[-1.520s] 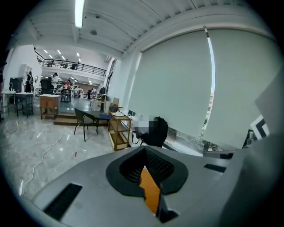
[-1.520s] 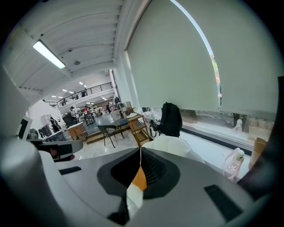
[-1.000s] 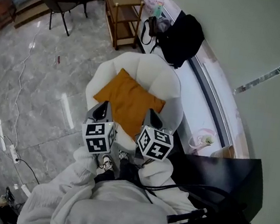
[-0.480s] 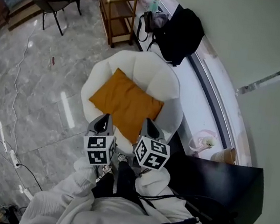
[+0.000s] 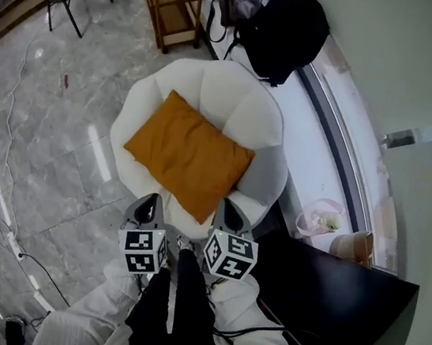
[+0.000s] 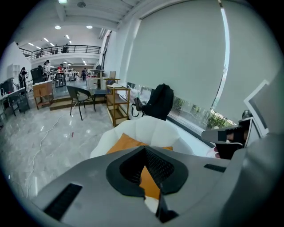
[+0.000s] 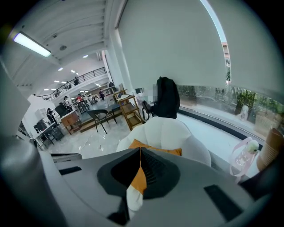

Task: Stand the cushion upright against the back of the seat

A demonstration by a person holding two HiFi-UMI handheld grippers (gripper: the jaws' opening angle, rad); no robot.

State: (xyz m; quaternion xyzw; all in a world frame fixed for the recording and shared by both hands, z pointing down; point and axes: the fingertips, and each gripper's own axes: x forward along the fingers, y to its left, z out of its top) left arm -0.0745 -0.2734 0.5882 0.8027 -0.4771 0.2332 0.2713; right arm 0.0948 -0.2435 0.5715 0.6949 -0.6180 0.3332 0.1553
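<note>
The mustard-orange square fabric cushion (image 5: 189, 156) lies flat on the seat of the white tufted round armchair (image 5: 238, 99). One corner points toward the chair's front edge, and the cushion is not yet against the backrest. The left gripper (image 5: 146, 210) and right gripper (image 5: 230, 214) hover just in front of the armchair, jaws clenched on nothing. Likely risks: unopened jaws would only shove the cushion, and pinching one soft corner would let it fold and slump flat.
</note>
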